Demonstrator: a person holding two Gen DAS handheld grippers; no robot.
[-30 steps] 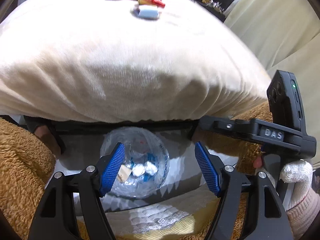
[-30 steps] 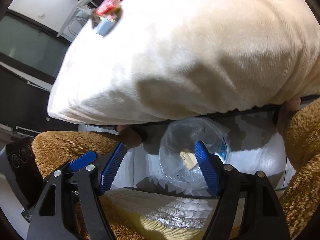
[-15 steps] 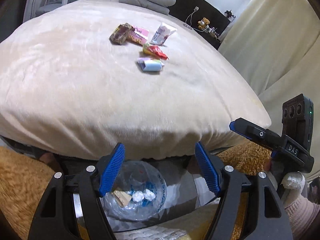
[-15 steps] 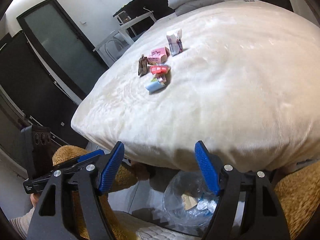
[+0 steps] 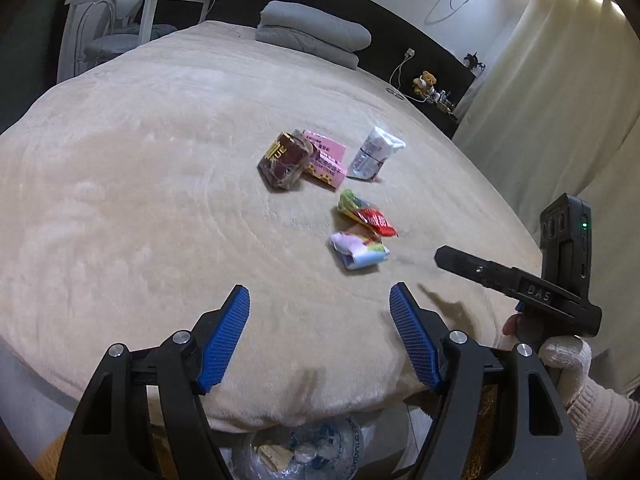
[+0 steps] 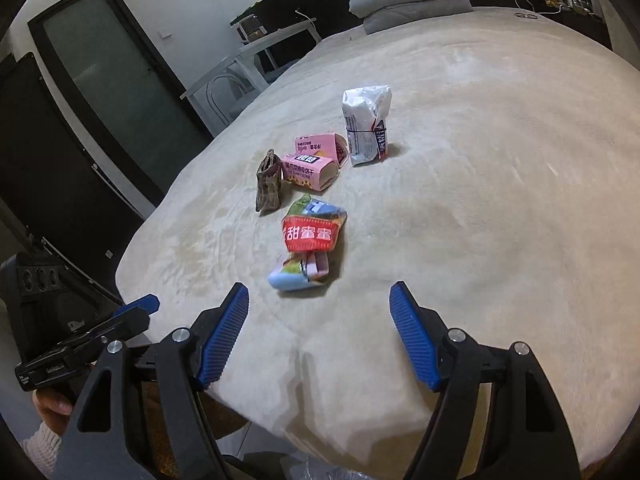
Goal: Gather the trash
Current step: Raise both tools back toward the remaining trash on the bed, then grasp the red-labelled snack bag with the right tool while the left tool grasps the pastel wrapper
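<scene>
Several pieces of trash lie on the beige bed (image 5: 120, 208): a brown wrapper (image 5: 285, 161), a pink box (image 5: 326, 160), a white packet (image 5: 375, 154), a red and green wrapper (image 5: 366, 216) and a pale blue crumpled wrapper (image 5: 359, 250). They show again in the right wrist view: brown wrapper (image 6: 270, 188), pink box (image 6: 310, 168), white packet (image 6: 366, 126), red wrapper (image 6: 312, 228), pale blue wrapper (image 6: 300, 272). My left gripper (image 5: 320, 300) is open and empty above the bed's near edge. My right gripper (image 6: 320, 300) is open and empty, just short of the pale blue wrapper.
A clear plastic bag (image 5: 308, 454) holding scraps sits on the floor below the bed edge. A folded grey blanket (image 5: 312, 42) lies at the head of the bed. A white table and chair (image 5: 132, 20) stand at the left, curtains (image 5: 540, 92) at the right.
Both grippers have risen from the floor-level bag to above the bed edge. The trash pile has come into full view ahead. Both stay open.
</scene>
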